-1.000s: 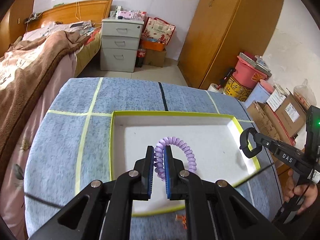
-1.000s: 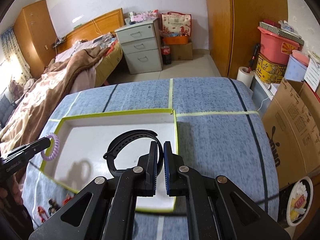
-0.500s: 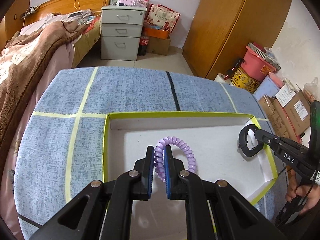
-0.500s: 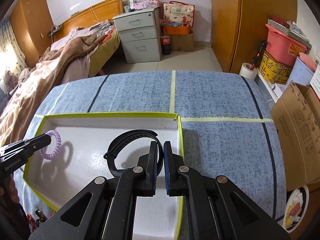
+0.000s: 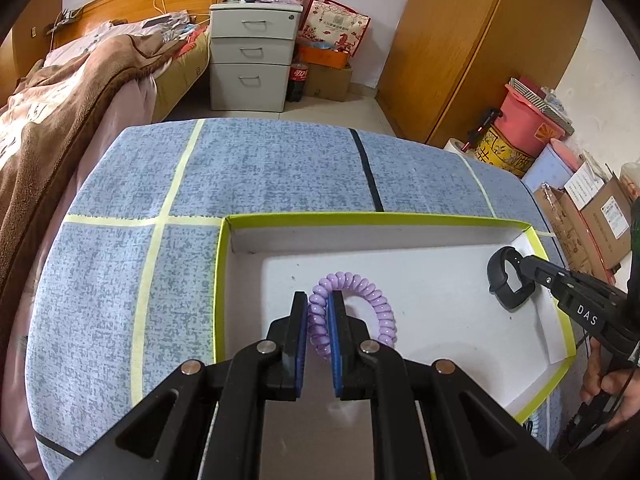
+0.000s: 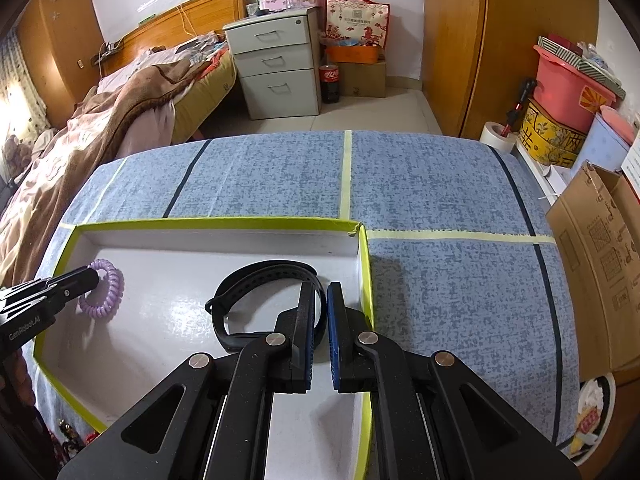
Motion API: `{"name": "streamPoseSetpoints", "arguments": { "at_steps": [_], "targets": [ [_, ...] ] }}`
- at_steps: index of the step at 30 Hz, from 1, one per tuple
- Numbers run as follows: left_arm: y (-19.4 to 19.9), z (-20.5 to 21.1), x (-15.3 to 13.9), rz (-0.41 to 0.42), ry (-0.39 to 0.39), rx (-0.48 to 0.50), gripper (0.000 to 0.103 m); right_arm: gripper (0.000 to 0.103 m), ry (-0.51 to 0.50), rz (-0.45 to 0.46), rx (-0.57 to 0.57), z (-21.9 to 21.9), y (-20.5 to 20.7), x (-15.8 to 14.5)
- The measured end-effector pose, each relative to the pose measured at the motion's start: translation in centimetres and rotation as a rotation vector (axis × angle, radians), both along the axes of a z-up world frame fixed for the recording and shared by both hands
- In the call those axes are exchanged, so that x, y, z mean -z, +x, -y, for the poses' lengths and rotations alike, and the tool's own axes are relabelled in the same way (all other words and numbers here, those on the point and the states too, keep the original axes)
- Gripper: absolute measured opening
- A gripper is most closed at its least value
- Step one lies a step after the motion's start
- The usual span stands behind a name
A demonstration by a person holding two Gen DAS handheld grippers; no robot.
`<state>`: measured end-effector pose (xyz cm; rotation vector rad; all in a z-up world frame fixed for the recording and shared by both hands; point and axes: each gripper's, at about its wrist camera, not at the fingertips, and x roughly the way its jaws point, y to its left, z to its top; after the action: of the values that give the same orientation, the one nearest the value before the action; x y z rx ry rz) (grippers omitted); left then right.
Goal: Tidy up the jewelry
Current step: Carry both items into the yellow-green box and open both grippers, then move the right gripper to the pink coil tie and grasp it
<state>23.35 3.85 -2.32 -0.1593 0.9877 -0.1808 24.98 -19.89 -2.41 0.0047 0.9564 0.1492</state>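
A white tray with a yellow-green rim (image 5: 360, 218) (image 6: 208, 223) lies on the blue cloth-covered table. My left gripper (image 5: 319, 304) is shut on a purple spiral bracelet (image 5: 372, 300), held low over the left part of the tray; it also shows in the right wrist view (image 6: 105, 288). My right gripper (image 6: 321, 294) is shut on a black wristband (image 6: 256, 280), held over the right part of the tray near its rim; the wristband also shows in the left wrist view (image 5: 505, 284).
The table (image 5: 260, 168) carries yellow and black tape lines. Small jewelry pieces (image 6: 68, 436) lie on the cloth by the tray's near left corner. A bed (image 5: 60, 92), a drawer cabinet (image 5: 252, 56), a wardrobe and cardboard boxes (image 6: 596, 256) surround the table.
Both grippers have moved forward and lower into the tray, each still holding its item. The bracelet and wristband sit closer to the tray floor than before.
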Motion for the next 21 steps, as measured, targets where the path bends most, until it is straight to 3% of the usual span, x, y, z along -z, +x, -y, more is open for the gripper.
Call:
{"name": "streamPoseSetpoints", "arguments": {
  "at_steps": [5, 7, 8, 9, 14, 16, 21],
  "targets": [
    [0.1, 0.3, 0.0, -0.002, 0.015, 0.002, 0.013, 0.007, 0.006, 0.000, 0.004, 0.0, 0.1, 0.0],
    [0.0, 0.2, -0.1, 0.000, 0.006, -0.004, 0.018, 0.007, 0.011, 0.001, -0.005, 0.0, 0.0, 0.0],
    [0.0, 0.2, -0.2, 0.004, 0.003, -0.004, 0.026, 0.008, 0.012, 0.004, -0.003, 0.0, -0.2, -0.1],
    [-0.2, 0.1, -0.3, 0.008, -0.004, -0.005, 0.032, 0.009, 0.017, 0.008, -0.004, 0.0, -0.3, -0.1],
    [-1.2, -0.3, -1.3, 0.034, -0.017, -0.008, 0.034, 0.021, 0.052, 0.041, -0.015, 0.2, -1.5, -1.3],
    [-1.9, -0.5, -1.8, 0.049, -0.032, -0.005, 0.039, 0.031, 0.068, 0.054, -0.019, 0.3, -2.1, -1.8],
    [-4.2, -0.9, -3.5, 0.095, -0.036, -0.002, 0.044, 0.032, 0.092, 0.077, -0.027, 0.1, -3.9, -2.7]
  ]
}}
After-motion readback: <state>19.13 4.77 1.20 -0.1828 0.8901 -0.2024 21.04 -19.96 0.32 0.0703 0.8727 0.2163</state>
